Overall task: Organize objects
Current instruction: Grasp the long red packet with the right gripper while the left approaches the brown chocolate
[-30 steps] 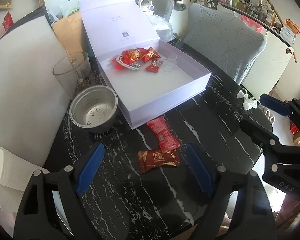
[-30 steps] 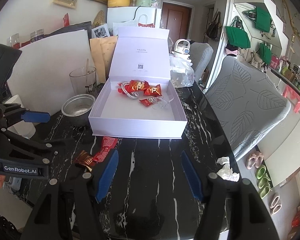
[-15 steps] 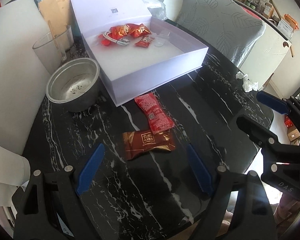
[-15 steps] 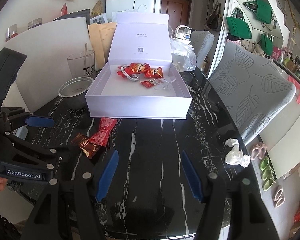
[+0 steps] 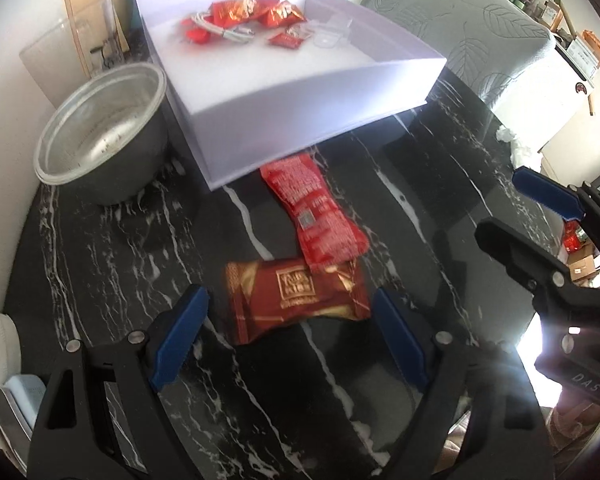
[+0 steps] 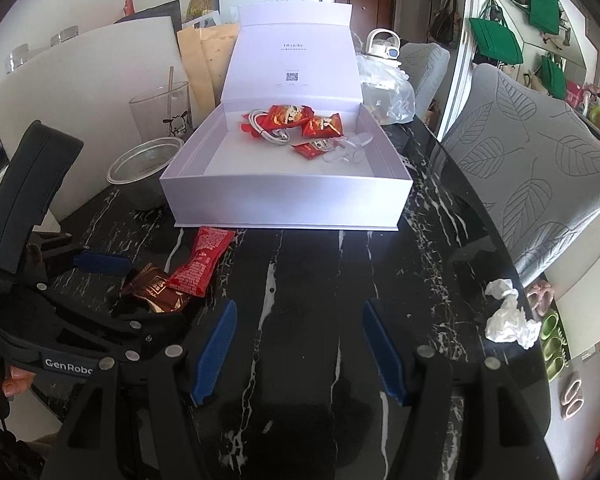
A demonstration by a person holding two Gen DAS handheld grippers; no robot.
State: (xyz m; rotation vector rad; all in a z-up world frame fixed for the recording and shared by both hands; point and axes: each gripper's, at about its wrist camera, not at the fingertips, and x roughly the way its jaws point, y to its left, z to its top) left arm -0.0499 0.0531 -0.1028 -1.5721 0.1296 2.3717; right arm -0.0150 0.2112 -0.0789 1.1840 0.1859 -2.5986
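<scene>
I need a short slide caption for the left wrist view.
Open left gripper poised around brown chocolate packet, red snack packet overlapping it, before white box.

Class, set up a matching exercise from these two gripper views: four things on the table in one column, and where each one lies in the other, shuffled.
1. brown chocolate packet
2. red snack packet
3. metal bowl
4. white cable

A. inside the open white box
B. left of the box
C. between the left gripper fingers
D. against the box front

Pairs: 1-C, 2-D, 3-B, 4-A
</scene>
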